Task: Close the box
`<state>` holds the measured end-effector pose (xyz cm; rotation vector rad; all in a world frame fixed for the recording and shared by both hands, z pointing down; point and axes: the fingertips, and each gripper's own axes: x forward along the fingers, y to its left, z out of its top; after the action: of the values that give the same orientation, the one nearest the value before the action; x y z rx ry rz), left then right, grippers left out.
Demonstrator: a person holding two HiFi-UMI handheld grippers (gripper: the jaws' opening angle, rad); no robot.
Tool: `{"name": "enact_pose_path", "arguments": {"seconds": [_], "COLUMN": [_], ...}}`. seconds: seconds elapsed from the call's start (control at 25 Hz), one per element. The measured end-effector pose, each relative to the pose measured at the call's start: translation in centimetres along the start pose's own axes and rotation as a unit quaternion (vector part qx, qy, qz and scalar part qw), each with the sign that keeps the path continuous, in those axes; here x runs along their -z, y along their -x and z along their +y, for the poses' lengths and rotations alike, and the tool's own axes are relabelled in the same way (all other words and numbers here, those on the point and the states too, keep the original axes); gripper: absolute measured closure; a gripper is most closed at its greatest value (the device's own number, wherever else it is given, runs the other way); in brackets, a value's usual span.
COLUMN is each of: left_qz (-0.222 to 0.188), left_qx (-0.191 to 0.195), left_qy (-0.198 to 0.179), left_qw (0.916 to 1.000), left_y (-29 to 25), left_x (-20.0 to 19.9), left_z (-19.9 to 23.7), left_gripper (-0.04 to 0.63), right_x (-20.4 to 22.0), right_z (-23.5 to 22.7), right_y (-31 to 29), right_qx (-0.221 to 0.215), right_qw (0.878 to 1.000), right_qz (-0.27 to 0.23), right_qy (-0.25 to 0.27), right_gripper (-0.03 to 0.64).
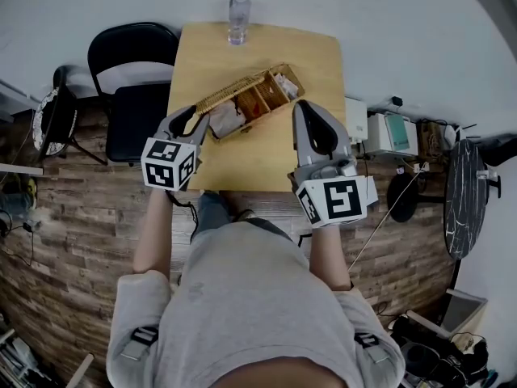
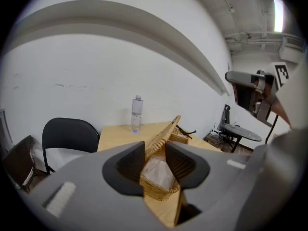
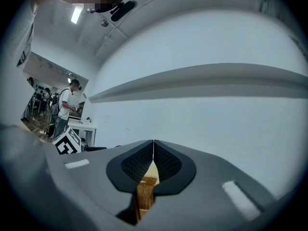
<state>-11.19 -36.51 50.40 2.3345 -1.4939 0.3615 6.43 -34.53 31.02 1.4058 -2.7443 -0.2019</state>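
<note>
Wood table (image 1: 258, 164) and a white wall are seen. Over the table, the left gripper (image 2: 155, 150) is held open, its jaws apart around the raised lid (image 2: 166, 134) of the woven box (image 2: 156, 190). The right gripper (image 3: 153, 150) is shut with nothing in it, and is held near the box's right end. Something white (image 2: 156, 172) is seen inside the box. A bottle (image 1: 237, 18) is stood at the table's far edge.

Even, soft indoor light, ceiling strip lamp (image 3: 77, 14) bright but glare-free, faint shadows, heavy fisheye bending, dark vignetted corners, near foreground slightly soft.
</note>
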Motion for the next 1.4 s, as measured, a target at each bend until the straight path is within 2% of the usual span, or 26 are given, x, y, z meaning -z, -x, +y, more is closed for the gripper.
{"name": "enact_pose_path", "arguments": {"seconds": [0.44, 0.72, 0.84, 0.96, 1.04, 1.4], "left_qz": [-0.002, -0.002, -0.004, -0.012, -0.013, 0.006], "left_qx": [-0.029, -0.037, -0.043, -0.039, -0.037, -0.04], "left_qy": [-0.024, -0.015, 0.0, 0.047, 0.063, 0.065], "left_qw": [0.9993, 0.9992, 0.9991, 0.9981, 0.9972, 0.9971], "left_y": [0.8, 1.0, 1.1, 1.2, 1.2, 0.9], "left_x": [1.6, 2.2, 2.4, 2.7, 3.1, 4.5], "left_z": [-2.1, -2.9, -2.9, -3.1, -3.2, -4.1], "left_gripper": [0.443, 0.437, 0.434, 0.409, 0.4, 0.385], "right_x": [0.3, 0.6, 0.6, 0.6, 0.6, 0.8], "right_z": [-0.1, -0.5, -0.6, -0.8, -0.8, -1.0], "right_y": [2.6, 3.5, 3.8, 4.2, 4.4, 5.3], "right_qx": [-0.005, -0.004, -0.003, -0.001, -0.002, -0.004], "right_qw": [1.0, 1.0, 1.0, 1.0, 1.0, 1.0], "right_qz": [0.0, 0.002, 0.002, 0.003, 0.003, 0.003], "right_qy": [0.003, 0.001, 0.001, 0.0, 0.0, 0.0], "right_gripper": [0.611, 0.611, 0.611, 0.611, 0.611, 0.611]}}
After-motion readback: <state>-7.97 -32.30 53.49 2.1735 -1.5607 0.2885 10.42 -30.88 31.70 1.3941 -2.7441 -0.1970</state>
